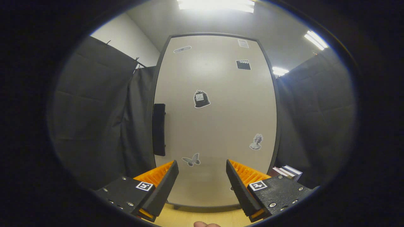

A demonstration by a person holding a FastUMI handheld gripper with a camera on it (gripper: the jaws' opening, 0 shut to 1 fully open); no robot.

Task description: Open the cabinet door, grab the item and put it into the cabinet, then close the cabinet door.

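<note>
Fingers spread and empty, the hand-held gripper (202,186) faces the closed cabinet door (217,126), whose handle (158,129) sits ahead-left; the stacked books (288,171), apparently the item, wait at right.

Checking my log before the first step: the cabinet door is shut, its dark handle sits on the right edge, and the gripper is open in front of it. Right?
Not quite. The gripper view shows the handle on the left edge of the shut cabinet door; the gripper is open in front of it.

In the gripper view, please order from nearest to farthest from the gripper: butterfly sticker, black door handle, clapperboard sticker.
From the open gripper:
1. Grey butterfly sticker, just ahead of the fingers on the beige cabinet door.
2. Black door handle, at the door's left edge.
3. Black clapperboard sticker, high up.
</note>
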